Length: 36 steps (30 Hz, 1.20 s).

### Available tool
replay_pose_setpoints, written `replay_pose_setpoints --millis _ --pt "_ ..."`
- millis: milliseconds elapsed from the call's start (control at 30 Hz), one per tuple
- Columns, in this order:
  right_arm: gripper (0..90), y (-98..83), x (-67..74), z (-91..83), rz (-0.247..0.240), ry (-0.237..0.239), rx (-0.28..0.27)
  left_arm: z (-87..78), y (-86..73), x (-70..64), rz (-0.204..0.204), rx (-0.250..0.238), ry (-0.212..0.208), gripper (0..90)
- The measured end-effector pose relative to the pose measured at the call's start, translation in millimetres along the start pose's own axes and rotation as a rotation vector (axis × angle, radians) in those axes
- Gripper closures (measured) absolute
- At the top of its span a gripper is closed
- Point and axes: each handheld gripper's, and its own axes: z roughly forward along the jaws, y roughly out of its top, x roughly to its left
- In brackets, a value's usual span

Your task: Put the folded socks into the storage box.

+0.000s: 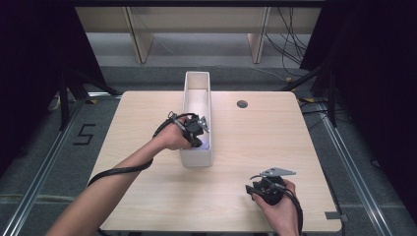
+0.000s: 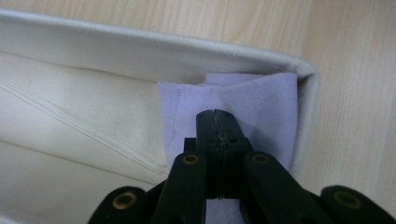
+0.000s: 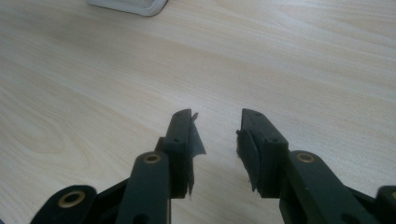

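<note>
Left gripper [image 2: 217,123] clamped on lilac cloth [image 2: 261,102] in white bin [image 1: 196,160] corner; right gripper [image 3: 217,135] apart over table [image 3: 93,84].

Both grippers are black: the left gripper [image 1: 196,132] has a black cable looping from its back along the bare forearm, and a small grey three-cornered plate on top. The right gripper [image 1: 260,191] carries a larger grey plate of the same shape, with dark cables running back over the hand [image 1: 280,209]. Seen close, each jaw is a flat black bar with brass-ringed pivot holes, small screws near the tip, and thin black pads [image 3: 195,140] frayed at the edges.
</note>
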Motion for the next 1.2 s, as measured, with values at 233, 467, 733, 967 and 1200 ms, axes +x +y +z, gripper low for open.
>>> replay_pose_setpoints --millis 233,467,733,967,1200 --pt "64.8 0.1 0.6 -1.7 0.014 -0.005 0.019 -9.8 -2.6 3.0 -0.042 -0.046 0.042 83.1" --pt "64.8 0.3 2.7 -2.3 0.027 -0.026 0.024 -27.6 -8.7 2.9 -0.109 -0.109 0.098 75.5" --pt "64.6 0.1 0.9 -1.5 0.009 -0.012 0.006 -40.0 -16.0 -0.9 -0.143 -0.124 0.120 66.3" --pt "64.3 -0.2 3.0 -1.6 0.033 -0.013 0.014 -50.4 -25.0 -5.4 -0.172 -0.160 0.131 61.1" --pt "64.2 -0.4 2.9 1.3 0.036 -0.019 0.012 -59.4 -34.6 -11.1 -0.204 -0.189 0.145 58.0"
